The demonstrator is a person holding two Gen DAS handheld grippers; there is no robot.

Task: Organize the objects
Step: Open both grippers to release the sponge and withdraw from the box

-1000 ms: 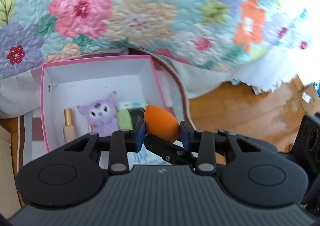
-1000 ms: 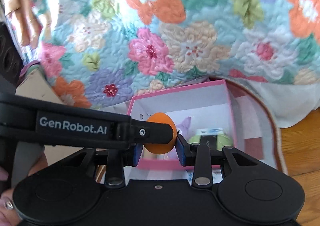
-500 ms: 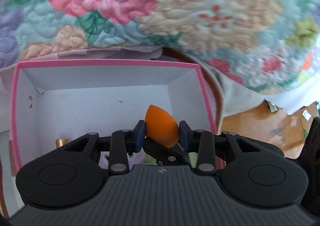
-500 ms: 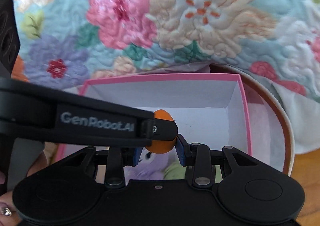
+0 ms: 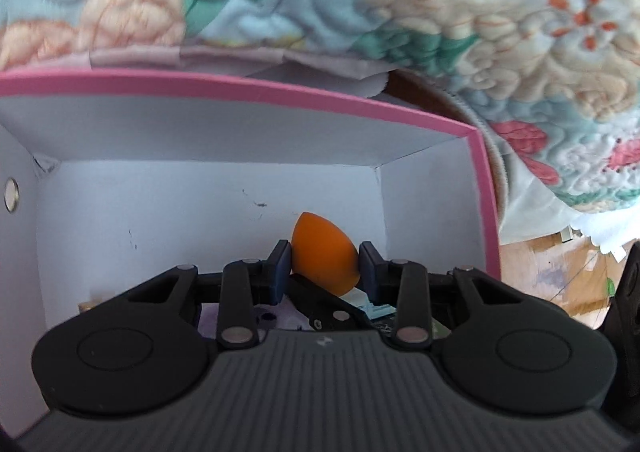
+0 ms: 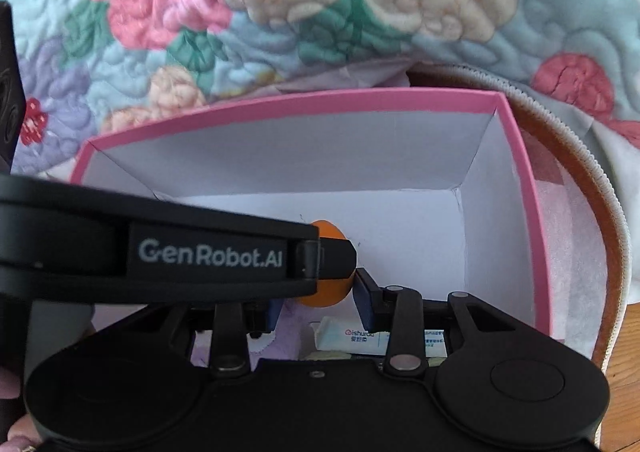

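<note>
An orange teardrop makeup sponge point(image 5: 322, 254) sits between the blue pads of both grippers, over the inside of a pink-rimmed white box point(image 5: 240, 89). My left gripper point(image 5: 324, 266) is shut on the sponge. My right gripper point(image 6: 316, 298) is also closed against the sponge point(image 6: 326, 294), and the left gripper's black finger point(image 6: 224, 252) crosses in front of it. Under the grippers lie a purple plush point(image 6: 284, 326) and a white tube point(image 6: 348, 338), mostly hidden.
A floral quilt point(image 6: 320, 11) hangs behind the box. The box point(image 6: 524, 187) sits in a round brown-edged basket point(image 6: 600, 211) with white padding. Wooden floor point(image 5: 560, 272) shows at the right.
Both grippers, holding the sponge together, have moved forward and down into the box. The box walls now fill the views and the items on its floor are mostly hidden.
</note>
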